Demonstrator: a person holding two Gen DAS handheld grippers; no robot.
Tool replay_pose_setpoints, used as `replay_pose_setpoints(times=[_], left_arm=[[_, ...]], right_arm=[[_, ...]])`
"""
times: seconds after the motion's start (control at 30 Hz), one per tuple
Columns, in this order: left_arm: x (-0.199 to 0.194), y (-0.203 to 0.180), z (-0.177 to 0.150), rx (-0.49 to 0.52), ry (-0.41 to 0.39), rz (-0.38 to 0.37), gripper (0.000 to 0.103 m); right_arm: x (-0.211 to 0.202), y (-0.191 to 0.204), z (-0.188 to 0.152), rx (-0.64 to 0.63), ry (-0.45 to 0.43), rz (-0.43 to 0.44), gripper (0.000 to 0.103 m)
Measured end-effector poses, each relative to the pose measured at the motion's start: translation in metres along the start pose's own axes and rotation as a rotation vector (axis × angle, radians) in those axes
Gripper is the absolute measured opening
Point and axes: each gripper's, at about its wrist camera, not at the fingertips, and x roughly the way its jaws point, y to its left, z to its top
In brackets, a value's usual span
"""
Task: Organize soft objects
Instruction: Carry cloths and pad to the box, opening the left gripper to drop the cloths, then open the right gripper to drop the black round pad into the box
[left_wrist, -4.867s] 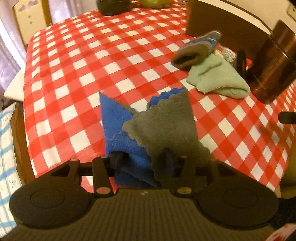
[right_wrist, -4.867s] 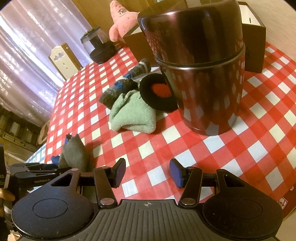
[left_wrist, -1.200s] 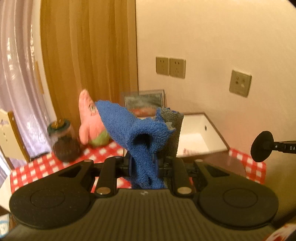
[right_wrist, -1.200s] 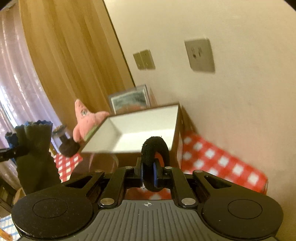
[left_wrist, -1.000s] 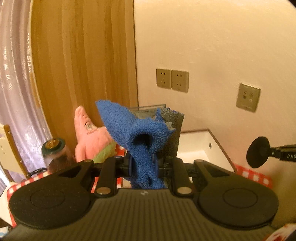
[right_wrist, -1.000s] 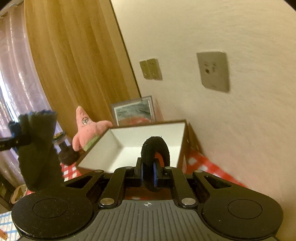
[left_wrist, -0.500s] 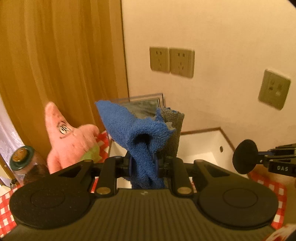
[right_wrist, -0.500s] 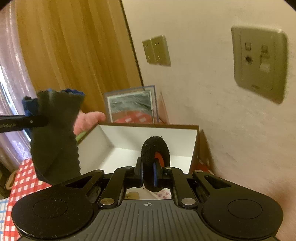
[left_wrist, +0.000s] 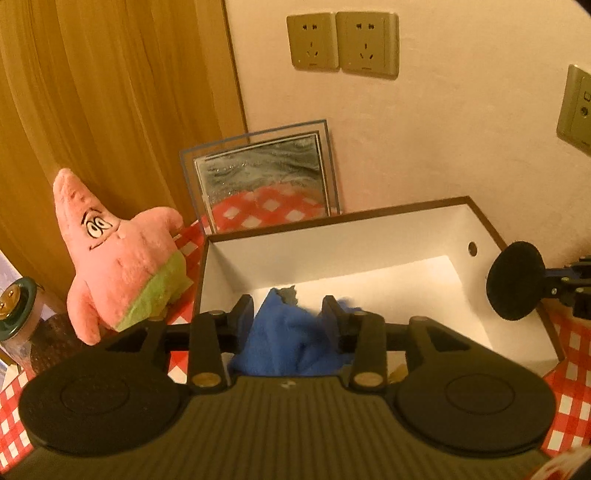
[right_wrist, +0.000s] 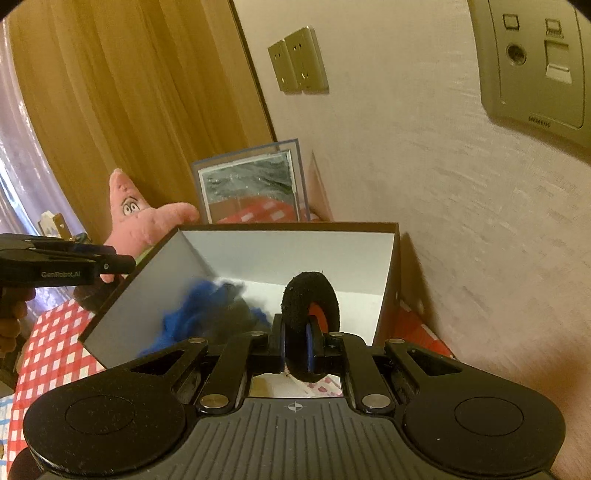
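A brown box with a white inside (left_wrist: 332, 254) stands against the wall; it also shows in the right wrist view (right_wrist: 280, 251). My left gripper (left_wrist: 291, 314) is open above the box's near left part. The blue and grey cloth (left_wrist: 291, 339) is loose between the open fingers and dropping into the box; it is blurred in the right wrist view (right_wrist: 199, 306). My right gripper (right_wrist: 297, 339) is shut on a black round pad with a red centre (right_wrist: 310, 317), held over the box's near right edge. That pad also shows in the left wrist view (left_wrist: 515, 280).
A pink star plush toy (left_wrist: 114, 254) leans by the box's left side. A framed picture (left_wrist: 262, 177) stands behind the box against the wall. A glass jar (left_wrist: 18, 310) is at far left. The table has a red and white checked cloth (left_wrist: 569, 387).
My left gripper has opened and the cloth has dropped from it toward the box. Both grippers have moved closer to the box and tilted down. The right gripper still holds the pad.
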Motion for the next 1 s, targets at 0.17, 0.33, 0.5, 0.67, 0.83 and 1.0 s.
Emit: replay_pose_setpoints(times=[0.17, 0.33, 0.5, 0.67, 0.83, 1.0], left_arm=[[-0.001, 0.002, -0.006, -0.020, 0.030, -0.005, 0.038], [-0.008, 0.007, -0.016, -0.045, 0.053, 0.001, 0.041], [-0.020, 0.011, -0.025, -0.077, 0.060, -0.006, 0.045], [-0.033, 0.008, -0.030, -0.089, 0.053, -0.001, 0.046], [-0.047, 0.003, -0.034, -0.096, 0.041, 0.004, 0.046], [-0.066, 0.001, -0.043, -0.127, 0.029, 0.013, 0.046]], right_arm=[[0.011, -0.002, -0.001, 0.012, 0.021, 0.007, 0.010], [0.019, 0.004, 0.000, 0.013, 0.049, 0.028, 0.046], [0.015, 0.006, 0.000, 0.018, 0.028, 0.032, 0.055], [0.010, 0.007, -0.002, 0.020, 0.047, 0.017, 0.056], [0.000, 0.009, -0.009, 0.022, 0.044, 0.012, 0.056], [-0.015, 0.011, -0.014, 0.019, 0.028, 0.013, 0.056]])
